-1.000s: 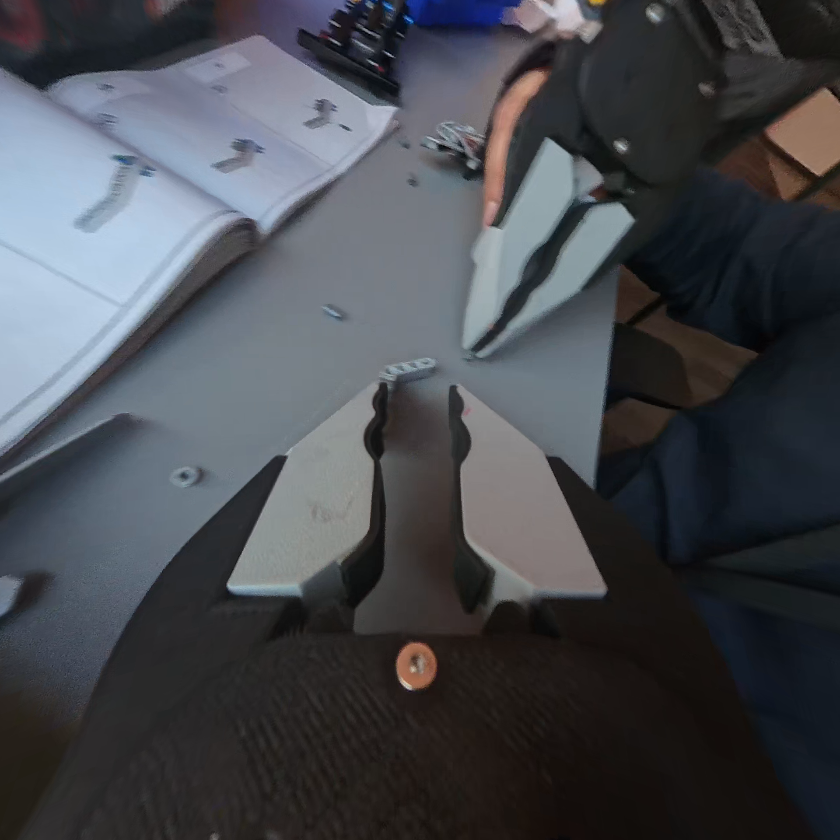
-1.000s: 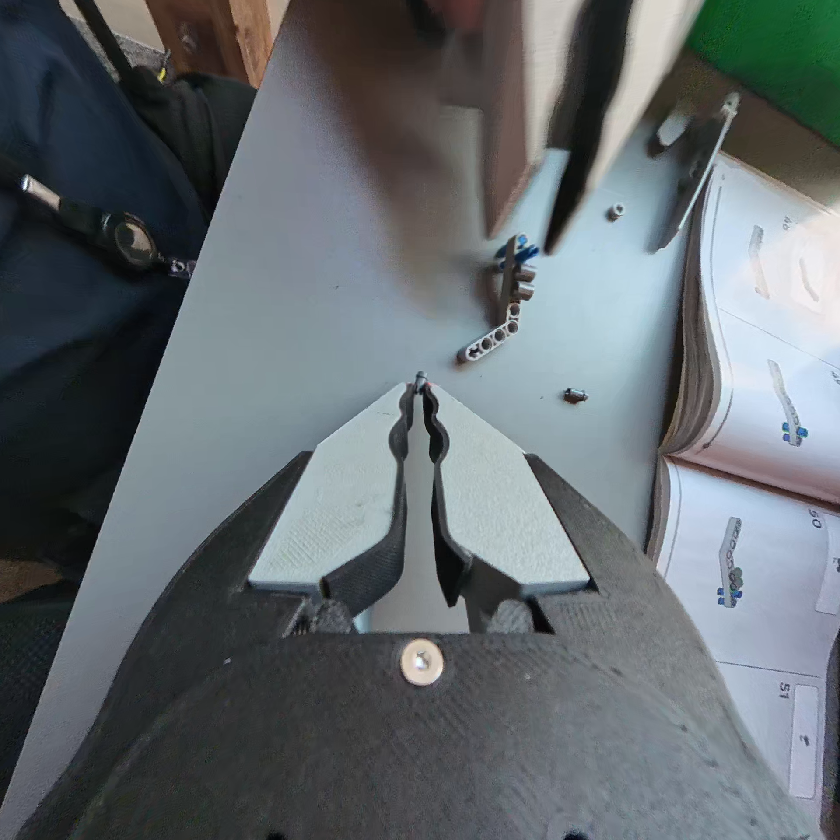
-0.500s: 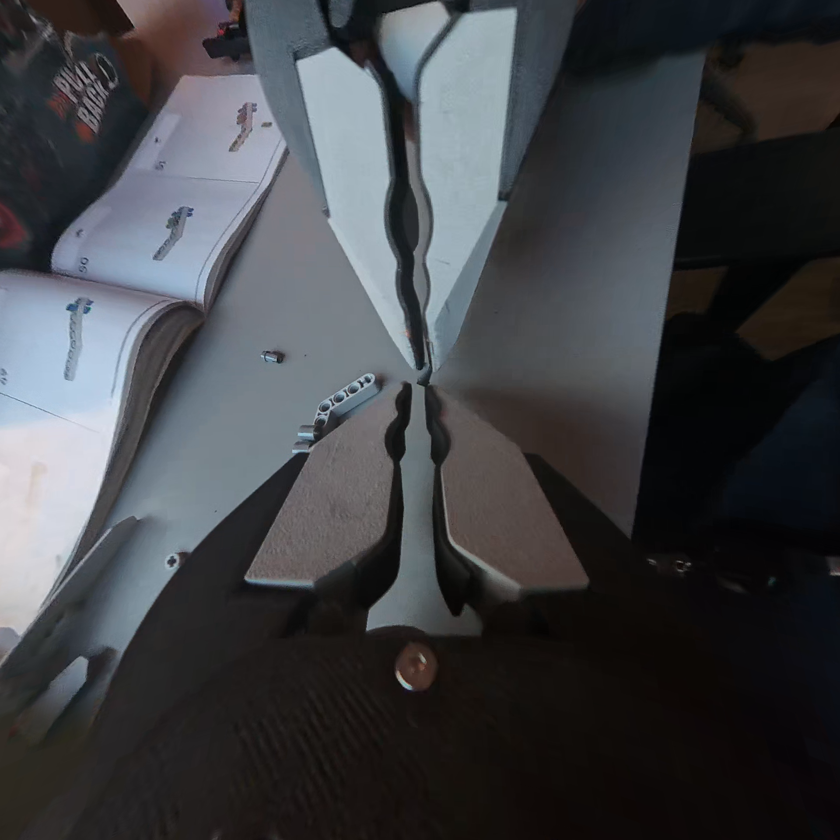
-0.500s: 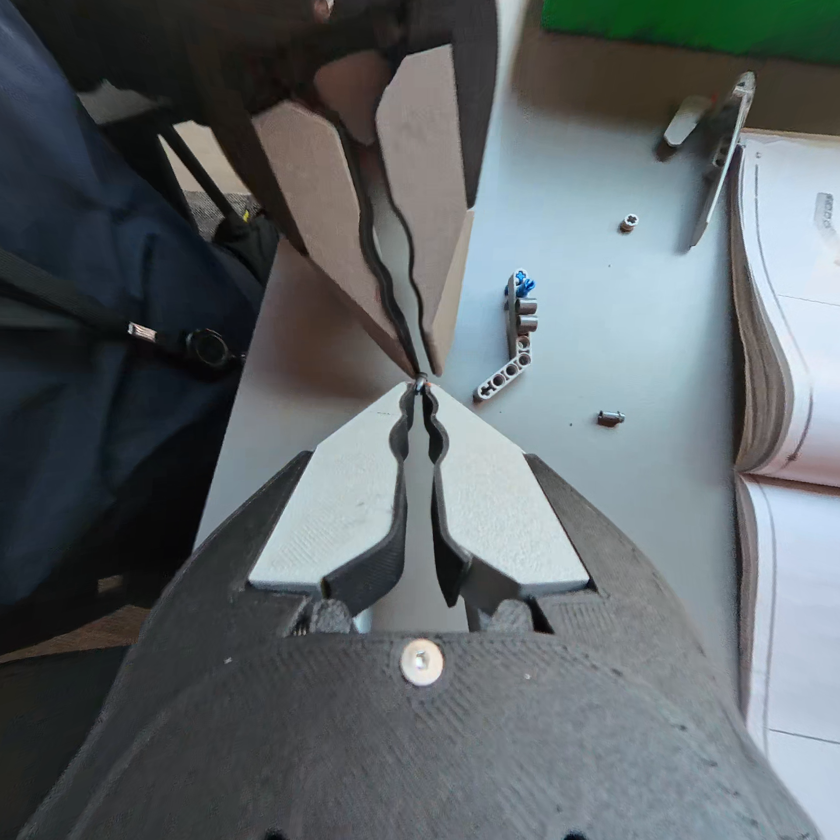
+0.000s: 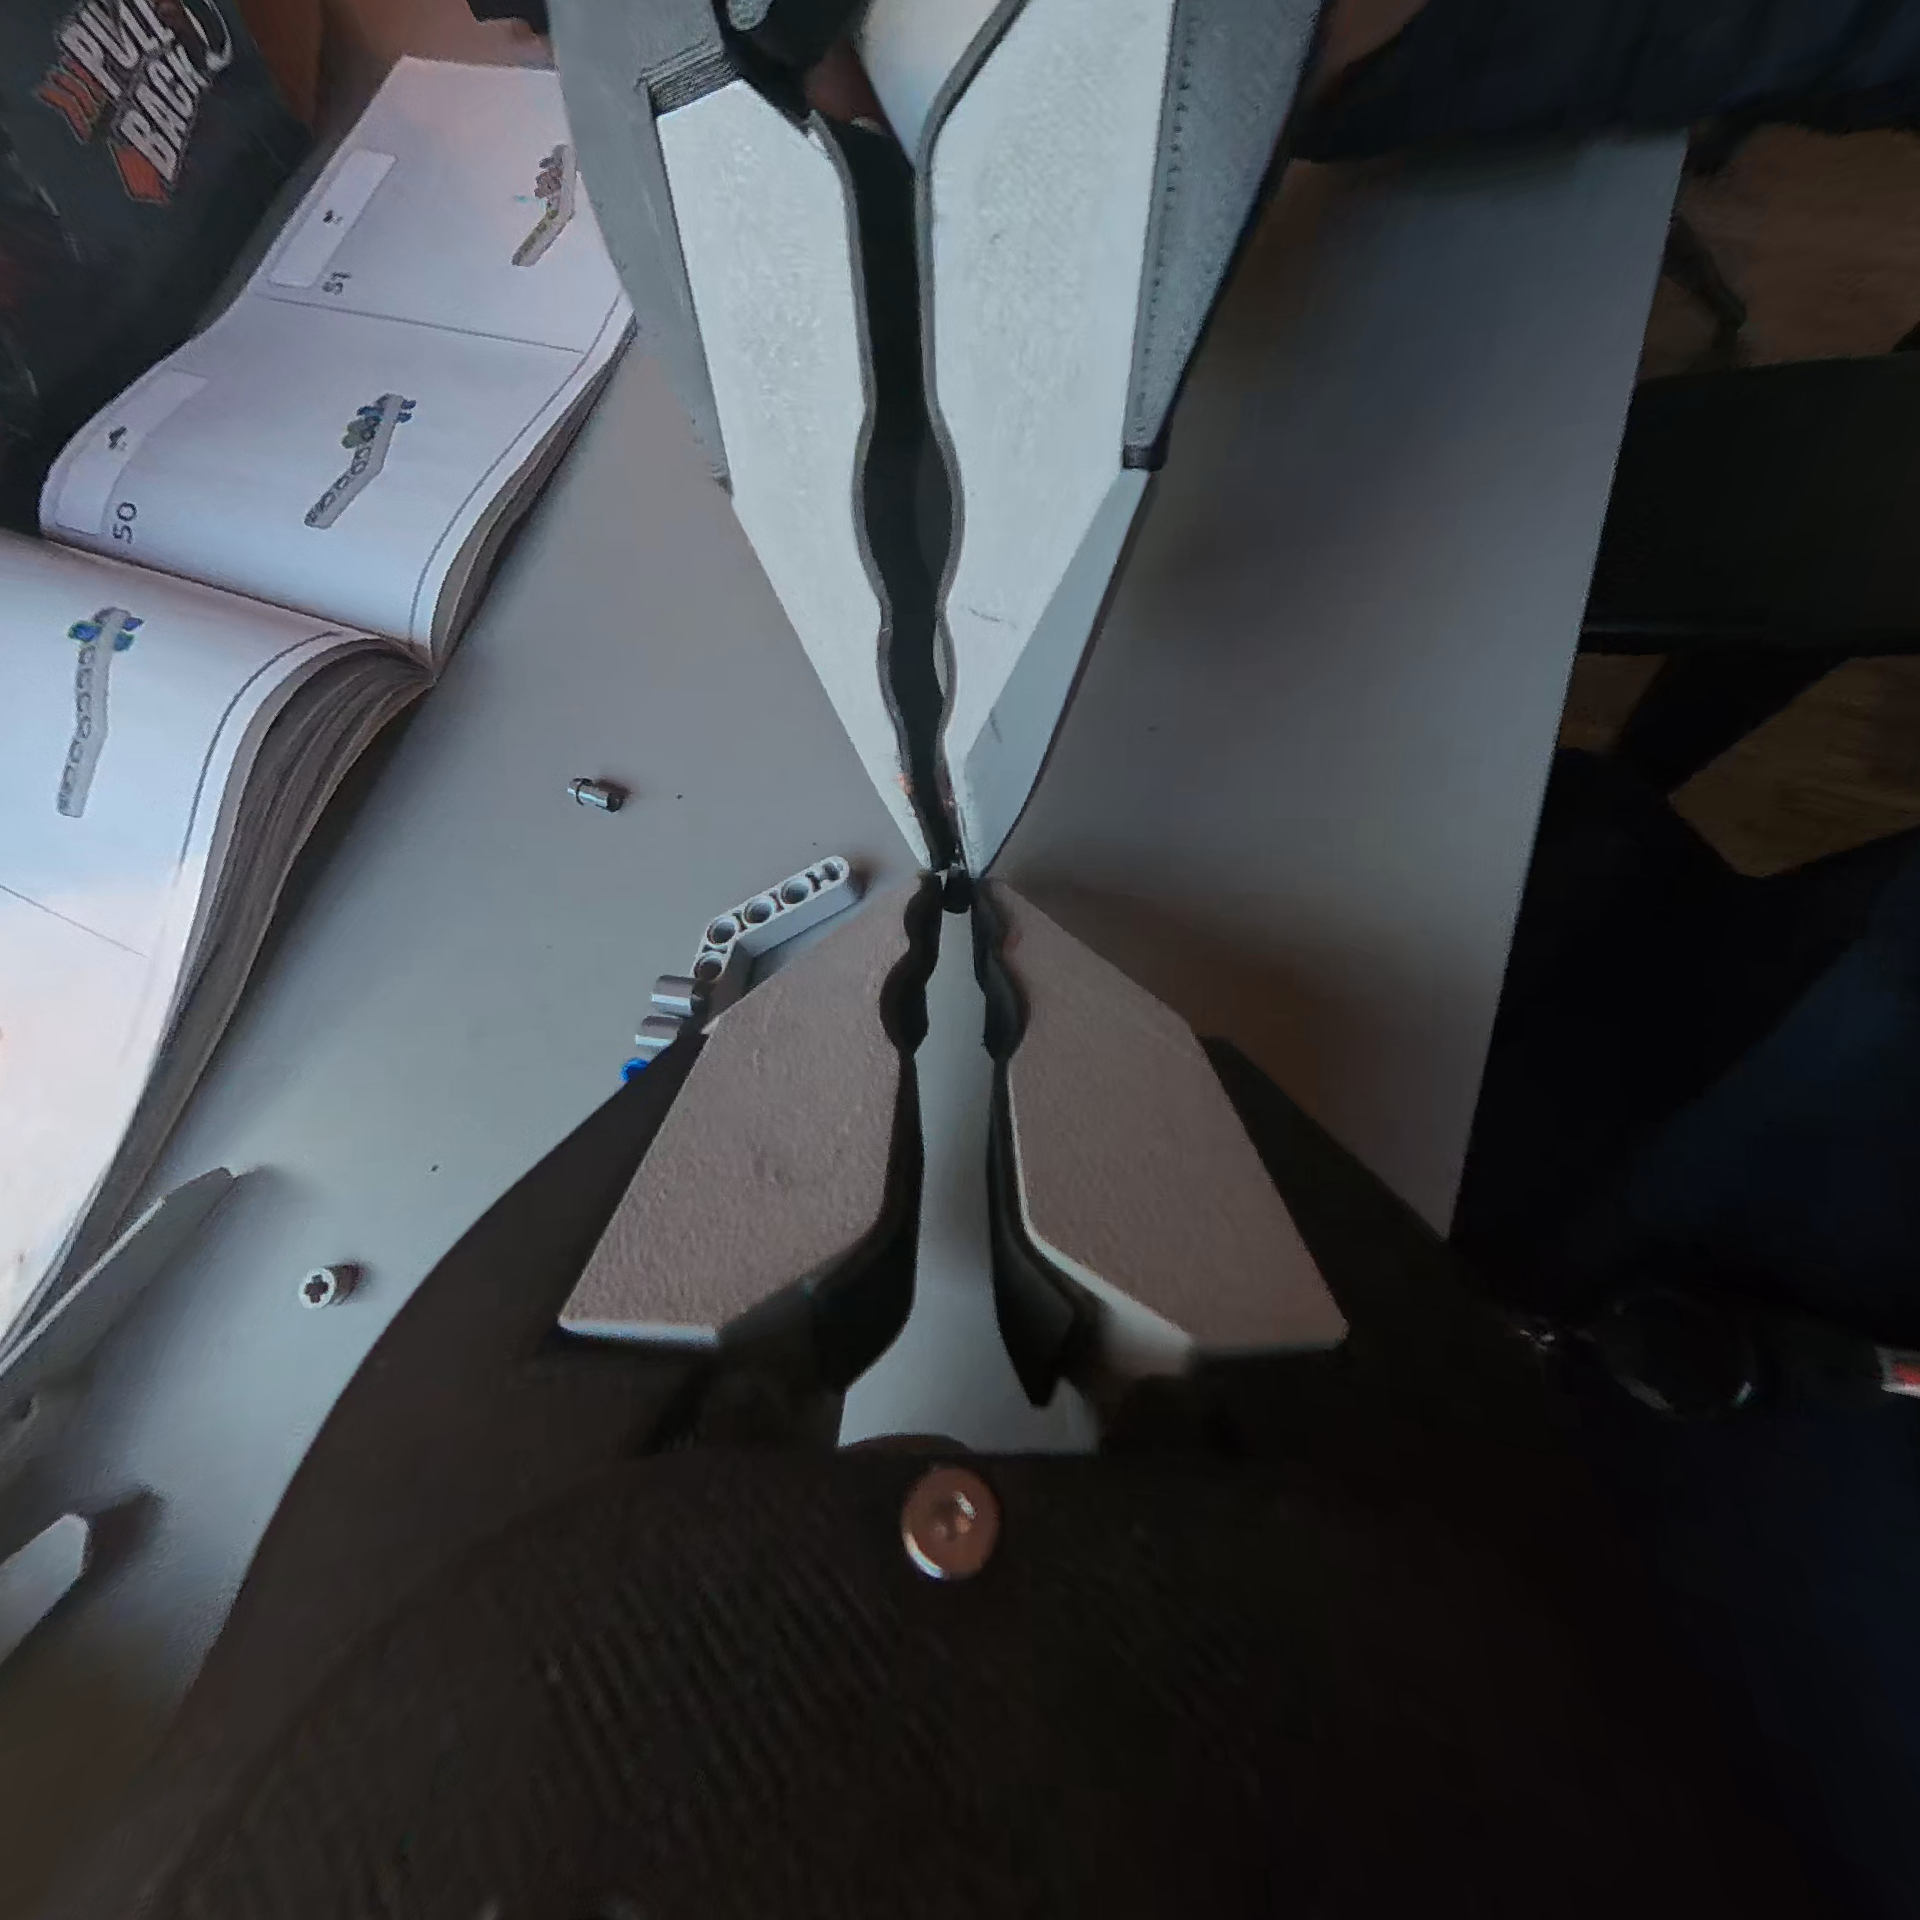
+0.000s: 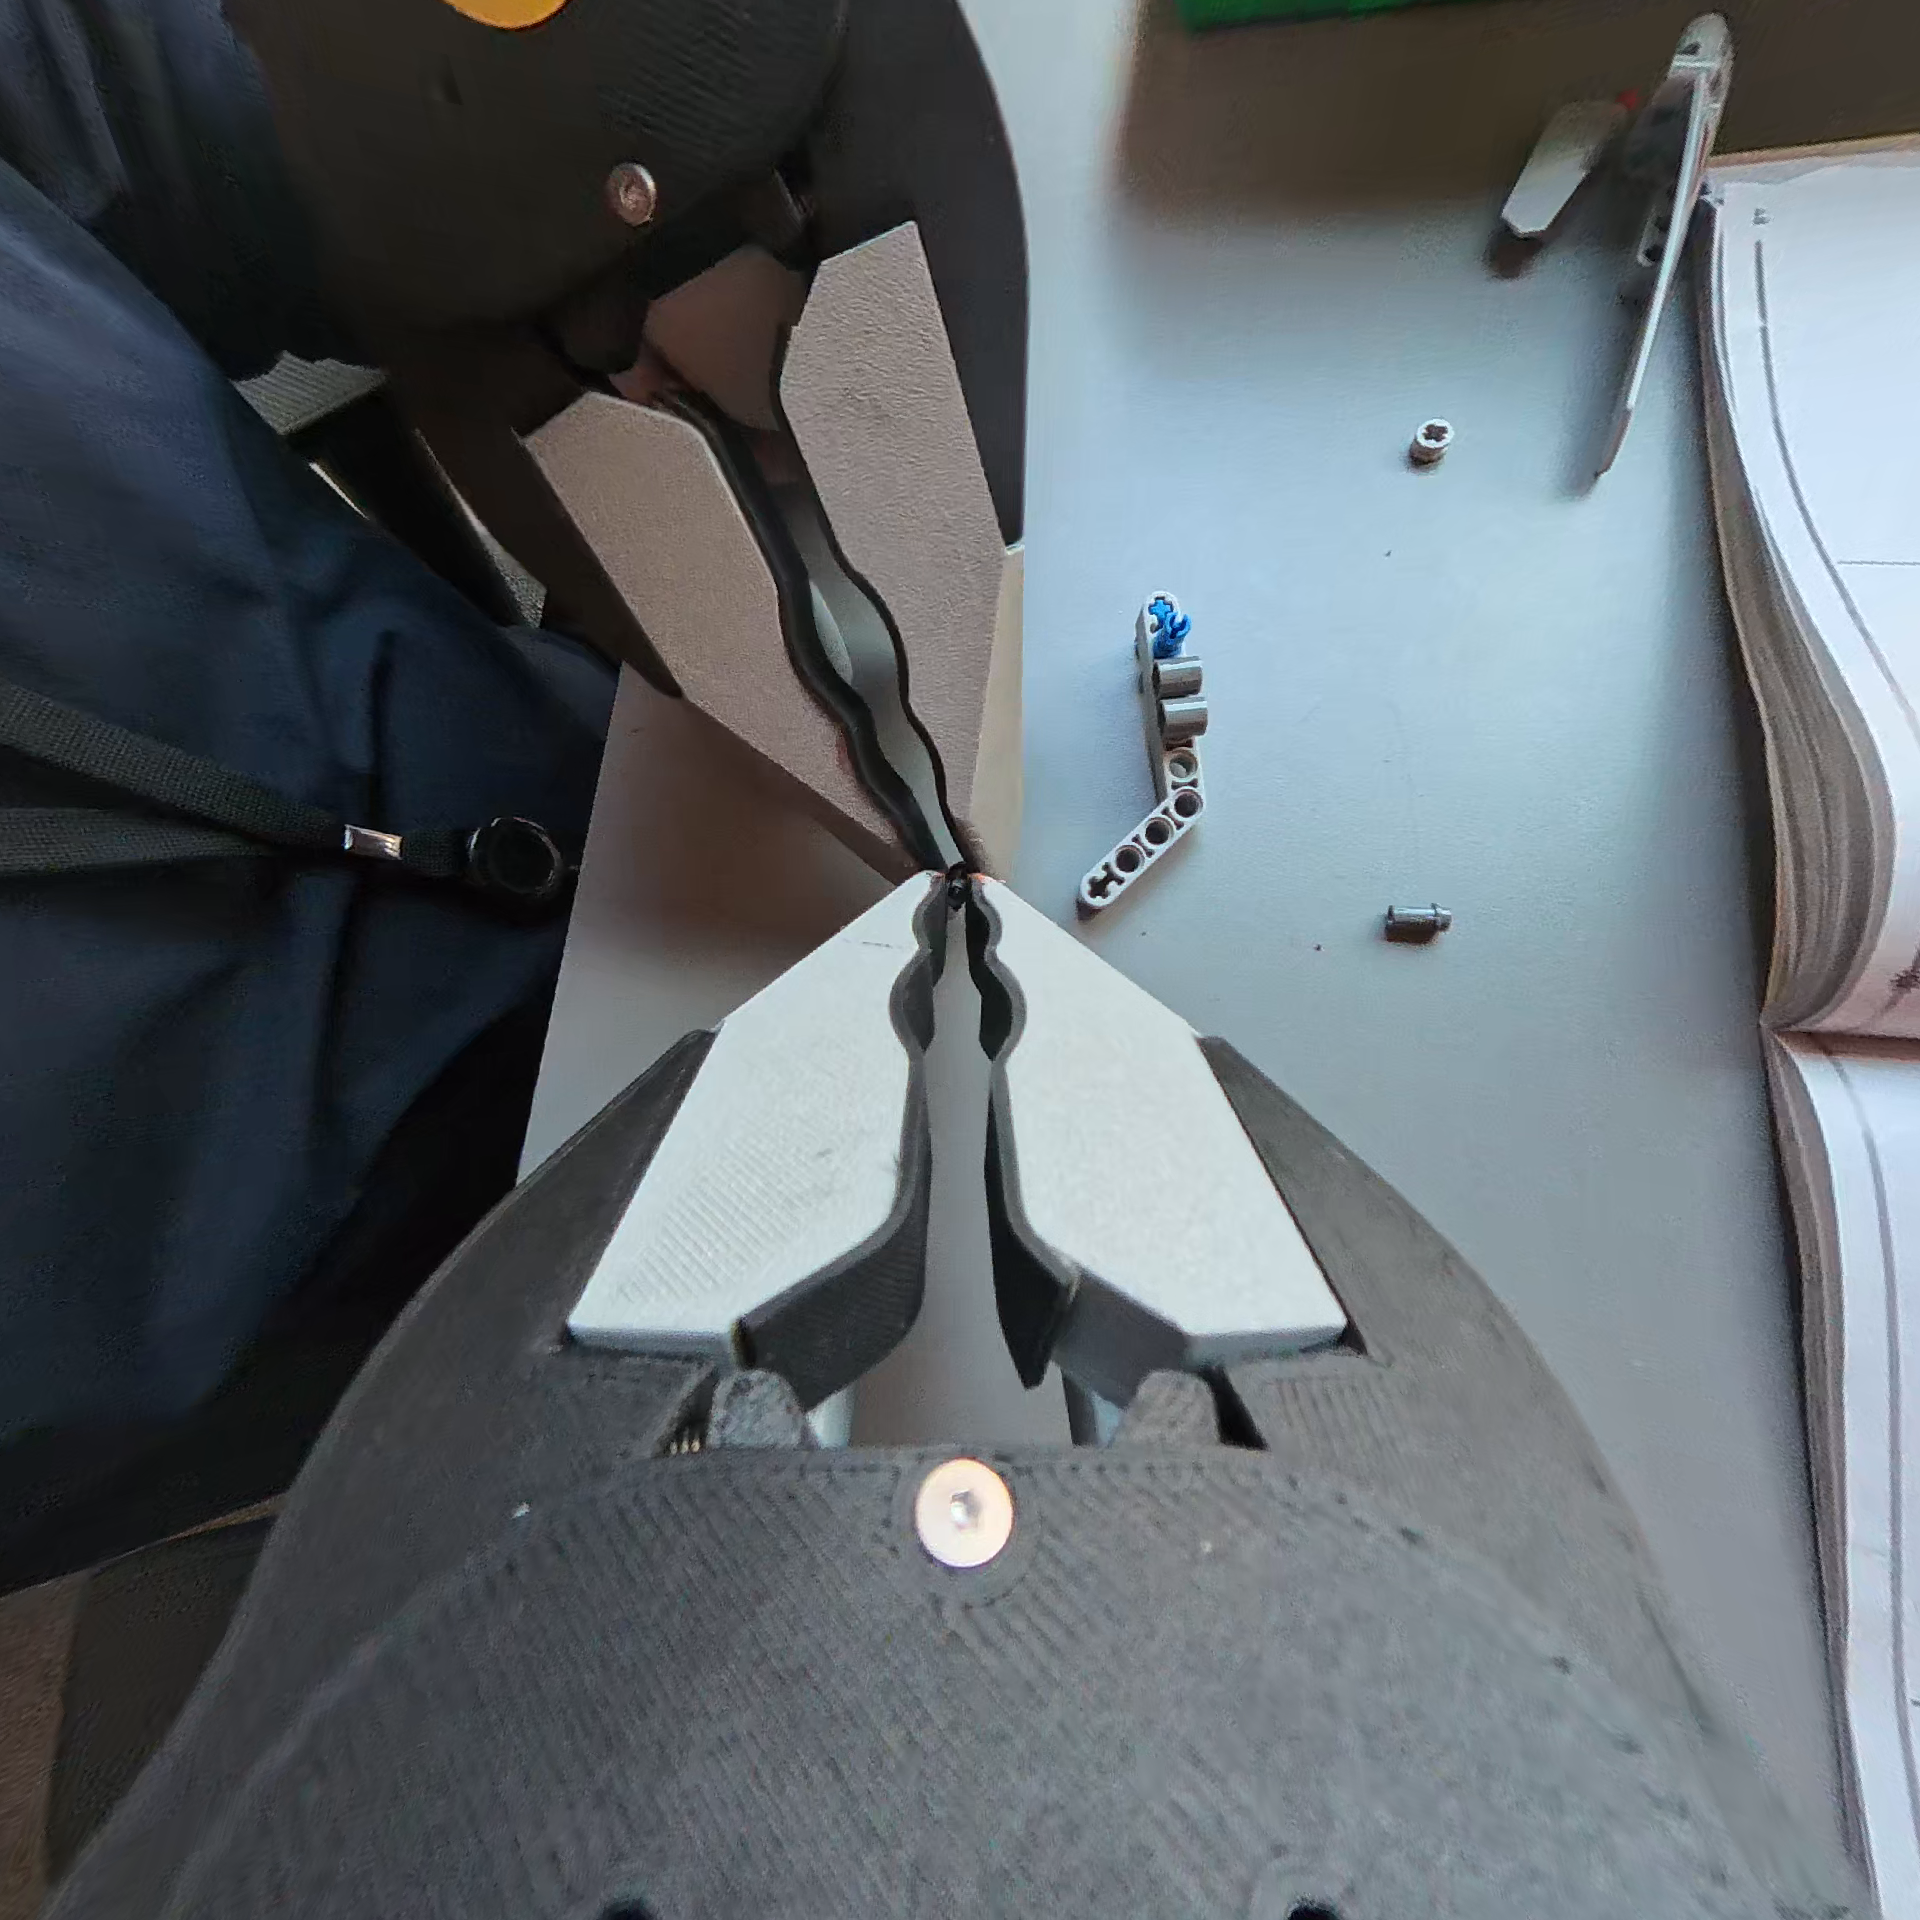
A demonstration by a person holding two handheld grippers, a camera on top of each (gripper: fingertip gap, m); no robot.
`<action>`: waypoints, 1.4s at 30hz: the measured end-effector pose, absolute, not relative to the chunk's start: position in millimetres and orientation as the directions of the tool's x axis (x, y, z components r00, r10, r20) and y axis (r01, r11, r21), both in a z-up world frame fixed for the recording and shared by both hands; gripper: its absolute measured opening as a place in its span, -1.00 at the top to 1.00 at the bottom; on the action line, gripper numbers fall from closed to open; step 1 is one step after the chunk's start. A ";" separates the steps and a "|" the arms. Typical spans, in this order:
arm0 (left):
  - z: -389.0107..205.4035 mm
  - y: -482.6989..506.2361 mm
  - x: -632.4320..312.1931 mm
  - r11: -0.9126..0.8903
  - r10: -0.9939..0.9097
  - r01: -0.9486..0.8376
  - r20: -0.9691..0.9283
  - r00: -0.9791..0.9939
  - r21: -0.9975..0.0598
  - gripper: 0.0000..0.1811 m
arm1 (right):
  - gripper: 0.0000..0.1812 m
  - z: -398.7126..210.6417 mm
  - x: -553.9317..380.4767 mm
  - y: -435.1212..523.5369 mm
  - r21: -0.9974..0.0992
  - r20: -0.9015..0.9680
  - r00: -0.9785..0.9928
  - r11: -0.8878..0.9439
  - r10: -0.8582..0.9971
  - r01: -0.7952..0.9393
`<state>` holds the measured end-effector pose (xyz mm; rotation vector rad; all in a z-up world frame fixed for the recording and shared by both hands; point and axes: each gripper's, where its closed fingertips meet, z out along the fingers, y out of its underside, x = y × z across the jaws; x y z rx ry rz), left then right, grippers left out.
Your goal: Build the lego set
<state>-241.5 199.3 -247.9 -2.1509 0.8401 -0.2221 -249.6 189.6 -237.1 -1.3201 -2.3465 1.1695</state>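
My two grippers meet tip to tip above the grey table [image 5: 1299, 727]. In the left wrist view my left gripper [image 5: 951, 902] is shut, and a tiny black pin [image 5: 954, 889] sits at its tips. The right gripper [image 5: 940, 854] comes down from the top, also pinched on the pin. In the right wrist view my right gripper [image 6: 954, 902] is shut on the same pin [image 6: 954, 883], and the left gripper [image 6: 948, 860] reaches in from the upper left. A grey bent beam [image 5: 774, 920] with grey connectors and a blue pin lies on the table; it also shows in the right wrist view [image 6: 1153, 790].
An open instruction booklet [image 5: 260, 582] [image 6: 1849, 727] lies along one side. A dark grey pin [image 6: 1418, 920], a light grey bush [image 6: 1432, 442] and a long grey panel piece [image 6: 1652, 208] lie loose near it. The table edge [image 6: 582, 935] runs beside a person's dark blue clothing. Less than 4 cm separates the two grippers' tips. The light grey bush [image 6: 1432, 442] is about equally far from each gripper, around 15 cm. My left wrist view [image 5: 328, 1282] looks at it from another angle.
One second ago my left gripper was open and apart from the right one. It swung round, shut, and came tip to tip with the right gripper, which has kept hold of the pin.
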 end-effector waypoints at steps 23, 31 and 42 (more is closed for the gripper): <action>-224.6 177.9 -221.4 -0.473 -0.758 -0.311 0.201 0.620 -0.824 0.98 | 0.99 -216.7 -234.8 171.1 -0.747 0.211 -0.720 0.584 0.661 0.318; -224.9 180.6 -230.5 -0.483 -0.728 -0.304 0.183 0.661 -0.821 0.85 | 1.00 -220.2 -239.3 184.7 -0.760 0.070 -0.676 0.478 0.734 0.440; -226.6 204.6 -307.7 -0.557 -0.522 -0.319 0.024 0.853 -0.766 0.72 | 1.00 -238.2 -246.2 227.8 -0.695 0.011 -0.530 0.387 0.848 0.606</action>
